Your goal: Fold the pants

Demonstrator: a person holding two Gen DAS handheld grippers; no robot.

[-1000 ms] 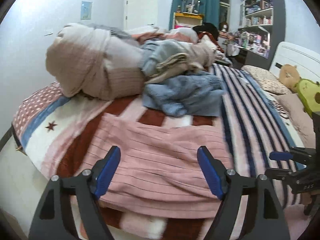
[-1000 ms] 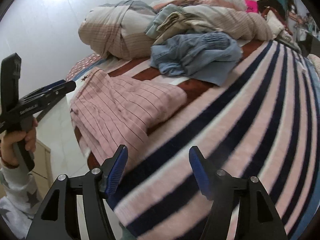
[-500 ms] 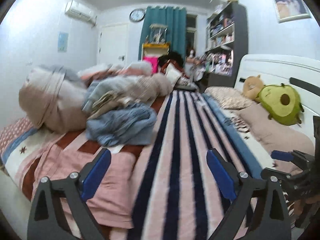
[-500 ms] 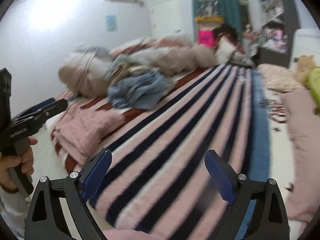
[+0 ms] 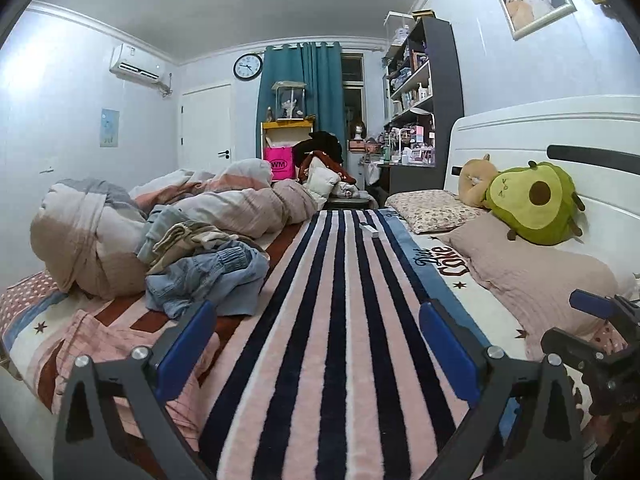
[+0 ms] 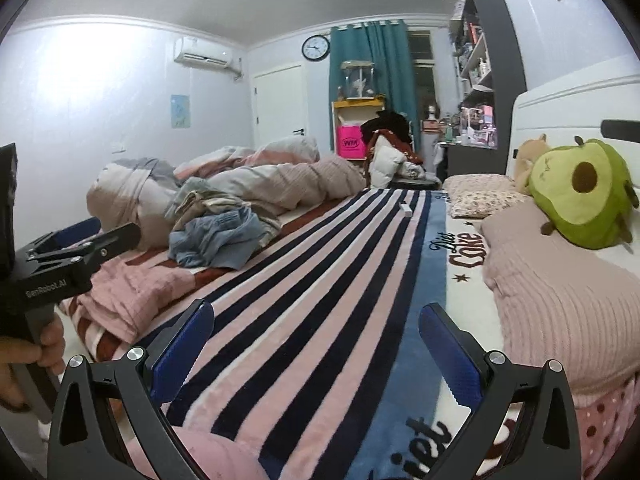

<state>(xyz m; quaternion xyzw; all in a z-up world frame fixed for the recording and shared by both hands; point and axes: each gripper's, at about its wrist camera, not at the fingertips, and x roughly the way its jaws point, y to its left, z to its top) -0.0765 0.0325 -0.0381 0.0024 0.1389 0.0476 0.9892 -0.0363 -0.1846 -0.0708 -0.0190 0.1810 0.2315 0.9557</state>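
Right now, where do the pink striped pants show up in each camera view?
Left wrist: pink striped pants lie lower left, at the bed's near corner, partly behind the left finger.
Right wrist: pants sit left of centre, beside the other hand-held gripper.
Shared landmark: blue denim pile just beyond them.

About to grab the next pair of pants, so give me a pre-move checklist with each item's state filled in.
1. Left tongs open and holding nothing: ok.
2. Right tongs open and holding nothing: ok.
3. Folded pink pants resting at the bed's corner, apart from the pile: ok.
4. Next garment in view: blue denim pants lie crumpled beside the duvet: ok.
5. Denim free of the other clothes: a beige garment overlaps its far edge: not ok.
6. Waistband or leg ends findable for a grip: cannot tell.
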